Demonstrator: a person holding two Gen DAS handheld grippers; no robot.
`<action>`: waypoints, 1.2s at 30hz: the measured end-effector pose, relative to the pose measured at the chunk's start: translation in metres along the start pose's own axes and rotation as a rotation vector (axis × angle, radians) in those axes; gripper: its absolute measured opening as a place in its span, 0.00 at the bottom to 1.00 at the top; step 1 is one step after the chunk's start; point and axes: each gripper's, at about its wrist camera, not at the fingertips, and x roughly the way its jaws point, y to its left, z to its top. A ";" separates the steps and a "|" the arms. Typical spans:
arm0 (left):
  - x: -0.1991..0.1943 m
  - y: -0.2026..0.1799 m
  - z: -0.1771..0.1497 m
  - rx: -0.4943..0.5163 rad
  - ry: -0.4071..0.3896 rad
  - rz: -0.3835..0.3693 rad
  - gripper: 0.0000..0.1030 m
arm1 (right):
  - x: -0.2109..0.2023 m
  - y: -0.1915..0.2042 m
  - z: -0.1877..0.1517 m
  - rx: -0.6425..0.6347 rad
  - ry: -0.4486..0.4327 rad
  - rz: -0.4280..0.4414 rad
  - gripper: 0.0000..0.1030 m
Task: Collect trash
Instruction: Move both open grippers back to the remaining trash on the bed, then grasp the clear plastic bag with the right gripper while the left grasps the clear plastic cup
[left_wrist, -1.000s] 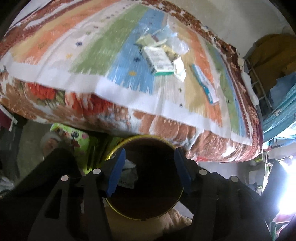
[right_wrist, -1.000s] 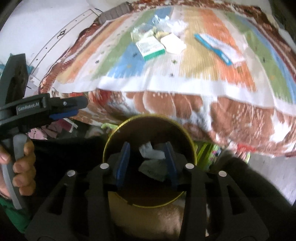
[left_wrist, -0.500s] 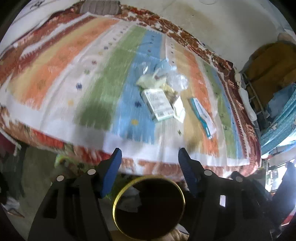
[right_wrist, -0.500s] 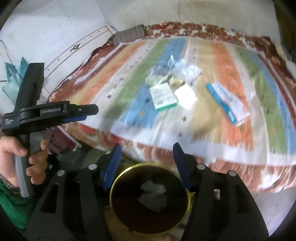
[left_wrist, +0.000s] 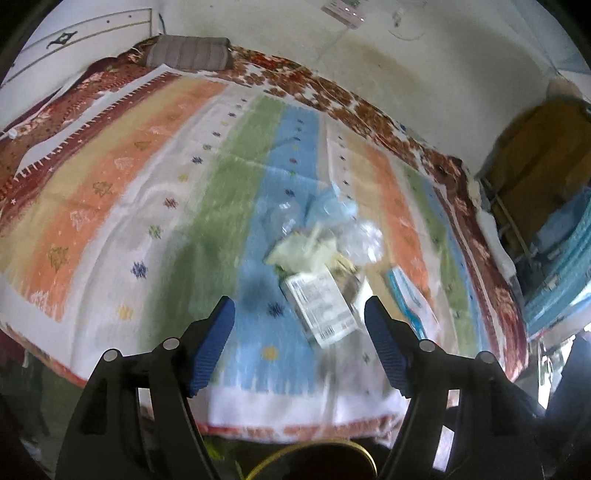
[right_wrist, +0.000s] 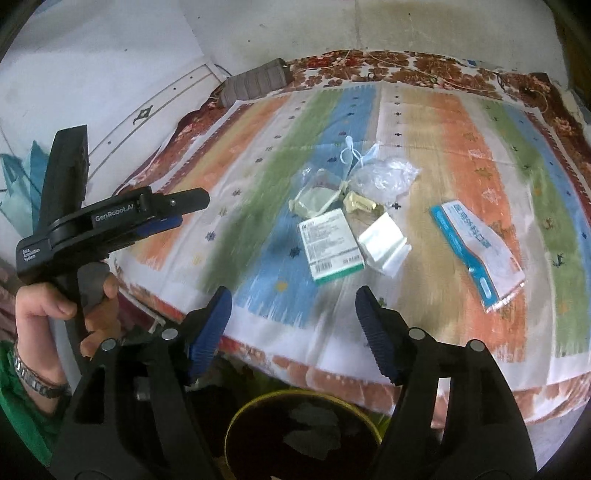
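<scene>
**Striped bedspread holds the last litter as both grippers swing up from the bin**

Bright stripes of orange, green and blue cover the bed (right_wrist: 461, 155) where the trash (right_wrist: 354, 218) lies heaped near the middle, well back from the near edge, as if dumped there for sorting. At the heap's core a white-and-green box (right_wrist: 332, 245) lies flat, touching a folded white packet (right_wrist: 384, 245) on its right; crumpled clear plastic (right_wrist: 384, 177) and a pale blue mask (right_wrist: 356, 153) sit just behind, toward the head of the bed. A blue-and-white sachet (right_wrist: 476, 247) lies apart, nearer the right edge.

Below the bed's near edge stands a yellow-rimmed bin (right_wrist: 303, 435), mouth up, placed within a short swing of the pile; pale scraps already show inside.

Over it the right gripper (right_wrist: 293, 328) points at the box, jaws opening, nothing between them. Left gripper (left_wrist: 299, 350), held in a person's hand (right_wrist: 70, 306) beside it, is likewise opening and empty. Judging by their aim, the next piece is the box.
</scene>
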 end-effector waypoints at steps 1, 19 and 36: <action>0.005 0.003 0.004 -0.008 -0.006 -0.003 0.70 | 0.005 -0.001 0.005 0.006 -0.004 0.006 0.65; 0.083 0.027 0.055 -0.034 0.029 -0.119 0.71 | 0.099 -0.042 0.054 0.155 0.008 0.057 0.67; 0.138 0.038 0.080 -0.036 0.068 -0.115 0.71 | 0.182 -0.064 0.082 0.191 0.085 0.127 0.43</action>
